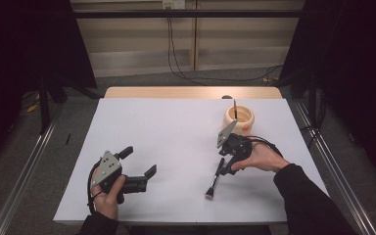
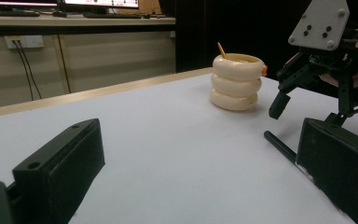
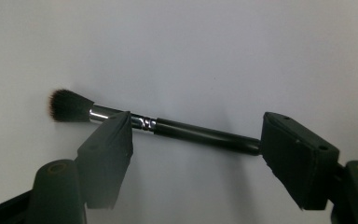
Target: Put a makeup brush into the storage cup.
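Well, brush mid-table, wide right tongs above.

On the table, the holder stands near the far right corner, with a stick standing in it. The brush lies nearer the front edge, right of the middle, its bristles toward the front edge and its handle toward the holder. The right gripper hangs over the brush's handle, between holder and bristles. The left gripper sits near the front left corner, well apart from the brush.
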Demonstrator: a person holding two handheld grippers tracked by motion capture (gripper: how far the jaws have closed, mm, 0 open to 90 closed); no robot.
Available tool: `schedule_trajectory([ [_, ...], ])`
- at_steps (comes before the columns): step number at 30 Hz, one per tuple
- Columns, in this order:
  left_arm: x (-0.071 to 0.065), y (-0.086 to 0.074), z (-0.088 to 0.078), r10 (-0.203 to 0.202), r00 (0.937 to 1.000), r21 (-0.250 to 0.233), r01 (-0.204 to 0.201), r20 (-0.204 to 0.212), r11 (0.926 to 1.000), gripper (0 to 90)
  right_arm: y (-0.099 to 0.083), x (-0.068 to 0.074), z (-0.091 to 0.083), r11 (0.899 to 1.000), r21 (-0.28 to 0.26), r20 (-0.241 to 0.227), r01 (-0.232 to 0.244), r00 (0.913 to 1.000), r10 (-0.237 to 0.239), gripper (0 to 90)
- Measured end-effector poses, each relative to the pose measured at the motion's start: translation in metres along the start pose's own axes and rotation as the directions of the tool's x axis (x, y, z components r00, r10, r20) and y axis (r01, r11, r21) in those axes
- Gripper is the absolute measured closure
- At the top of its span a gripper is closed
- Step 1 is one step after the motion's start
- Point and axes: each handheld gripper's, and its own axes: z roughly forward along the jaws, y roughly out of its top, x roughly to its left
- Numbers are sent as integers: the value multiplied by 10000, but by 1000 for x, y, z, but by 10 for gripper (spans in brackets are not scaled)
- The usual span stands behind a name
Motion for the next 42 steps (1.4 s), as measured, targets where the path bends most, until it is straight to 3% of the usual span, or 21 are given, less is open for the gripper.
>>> schedule_trajectory([
  [15, 1, 0, 0, -3, 10000, 38, 3, 26, 10000, 7, 2, 5, 21, 9948, 797, -446, 640, 9972, -606, 257],
  [31, 1, 0, 0, 35, 10000, 1, -35, 15, 10000, 8, -4, 6, 30, 9930, 870, -610, 798, 9953, -746, 258],
  [42, 1, 0, -1, 2, 10000, 36, -2, 21, 10000, 8, -5, 6, 29, 9934, 739, -607, 879, 9947, -835, 335],
])
